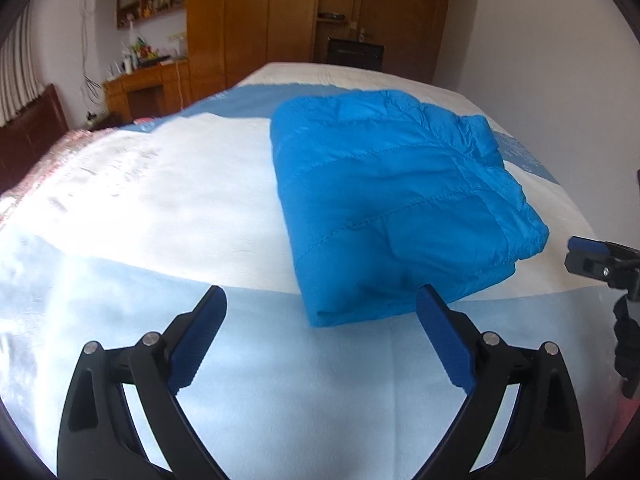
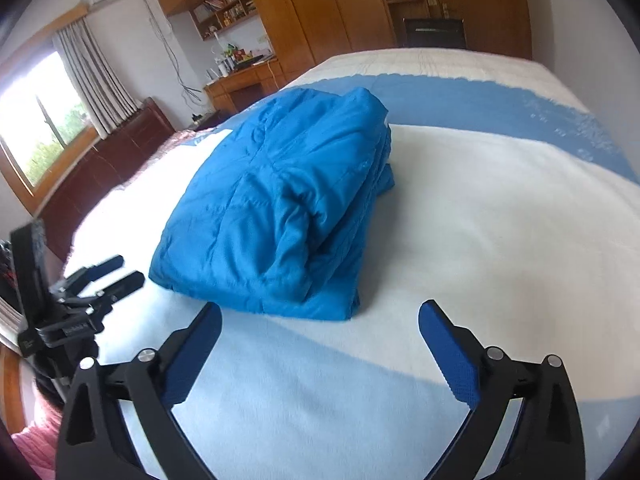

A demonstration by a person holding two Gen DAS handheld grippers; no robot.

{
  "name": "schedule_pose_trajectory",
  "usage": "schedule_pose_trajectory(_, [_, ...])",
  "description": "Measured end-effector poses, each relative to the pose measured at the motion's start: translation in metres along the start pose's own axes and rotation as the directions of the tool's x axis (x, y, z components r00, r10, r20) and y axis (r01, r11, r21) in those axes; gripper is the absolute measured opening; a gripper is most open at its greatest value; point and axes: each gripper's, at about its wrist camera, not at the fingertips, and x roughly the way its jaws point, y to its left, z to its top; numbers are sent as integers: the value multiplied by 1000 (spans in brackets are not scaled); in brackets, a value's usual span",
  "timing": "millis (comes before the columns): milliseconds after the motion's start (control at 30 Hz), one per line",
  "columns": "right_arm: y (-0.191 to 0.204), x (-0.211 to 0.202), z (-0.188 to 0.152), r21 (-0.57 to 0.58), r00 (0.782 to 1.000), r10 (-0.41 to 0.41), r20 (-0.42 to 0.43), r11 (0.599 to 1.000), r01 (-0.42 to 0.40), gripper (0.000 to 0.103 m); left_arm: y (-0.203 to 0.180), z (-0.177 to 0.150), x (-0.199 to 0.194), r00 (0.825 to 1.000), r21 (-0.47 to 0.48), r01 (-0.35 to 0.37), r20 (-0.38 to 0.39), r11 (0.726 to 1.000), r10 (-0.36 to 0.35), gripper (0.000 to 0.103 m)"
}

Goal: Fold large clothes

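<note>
A bright blue quilted jacket [image 1: 400,200] lies folded into a thick bundle on the bed [image 1: 160,208]. In the left wrist view my left gripper [image 1: 320,300] stands open just short of the bundle's near edge, with nothing between its blue pads. The right gripper [image 1: 576,258] shows at the right edge of that view. In the right wrist view the same jacket [image 2: 280,208] sits ahead and to the left, and my right gripper [image 2: 320,312] is open and empty just in front of its near fold. The left gripper [image 2: 116,274] appears at the left, its fingers apart.
The bed has a white and blue cover [image 2: 480,220]. Wooden wardrobes [image 1: 248,20] and a cluttered desk [image 1: 148,76] stand beyond it. A dark wooden headboard [image 2: 108,168] and a curtained window [image 2: 40,120] are on the left. A pink sleeve [image 2: 36,436] shows at bottom left.
</note>
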Motion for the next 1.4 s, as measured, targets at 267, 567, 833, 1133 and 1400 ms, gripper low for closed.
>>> schedule_pose_trajectory(267, [18, -30, -24, -9, 995, -97, 31, 995, 97, 99, -4, -7, -41, 999, -27, -33, 42, 999, 34, 95])
schedule_pose_trajectory(567, [31, -53, -40, -5, 989, -131, 68, 991, 131, 99, -8, -18, -73, 997, -13, -47, 68, 999, 48, 95])
schedule_pose_trajectory(833, [45, -68, -51, -24, 988, -131, 86, 991, 134, 99, -11, -31, -96, 996, -18, -50, 79, 999, 51, 96])
schedule_pose_trajectory(1133, [52, -74, -61, -28, 986, -143, 89, 989, 146, 99, -10, -40, -111, 993, -25, -77, 91, 997, 79, 96])
schedule_pose_trajectory(1400, [55, -78, -62, -32, 985, -146, 98, 988, 149, 99, -8, -45, -119, 991, -18, -88, 100, 996, 89, 96])
